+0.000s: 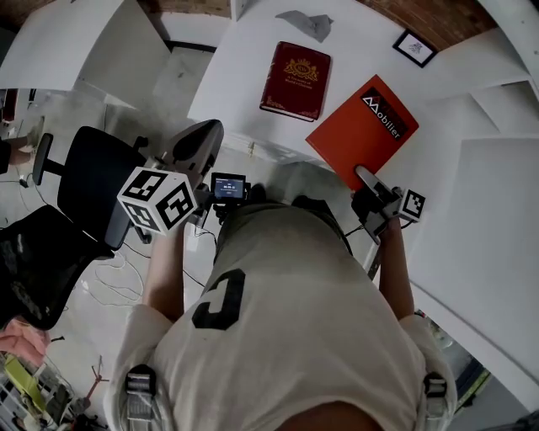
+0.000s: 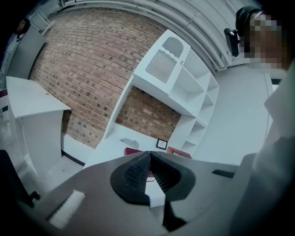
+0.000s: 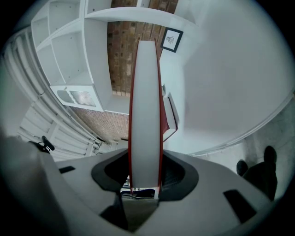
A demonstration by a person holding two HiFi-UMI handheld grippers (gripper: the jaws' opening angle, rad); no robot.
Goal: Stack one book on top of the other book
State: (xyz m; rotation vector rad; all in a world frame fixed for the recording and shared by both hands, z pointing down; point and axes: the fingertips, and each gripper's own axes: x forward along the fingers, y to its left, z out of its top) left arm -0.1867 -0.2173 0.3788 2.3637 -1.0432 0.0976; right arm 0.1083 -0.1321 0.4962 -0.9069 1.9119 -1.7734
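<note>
A dark red book (image 1: 295,80) with a gold crest lies flat on the white table (image 1: 253,109). An orange-red book (image 1: 364,128) with a black label juts over the table's near edge, and my right gripper (image 1: 364,178) is shut on its near corner. In the right gripper view the book's white page edge (image 3: 145,110) stands upright between the pads of that gripper (image 3: 145,177), and the dark red book (image 3: 171,113) shows just beyond. My left gripper (image 1: 209,133) hovers off the table's near left side. Its jaws (image 2: 150,156) are shut on nothing.
A small framed picture (image 1: 414,47) and a grey crumpled object (image 1: 307,23) sit at the table's far side. A black office chair (image 1: 84,181) stands on the floor at the left. White shelving (image 2: 184,78) and a brick wall (image 2: 83,69) lie ahead.
</note>
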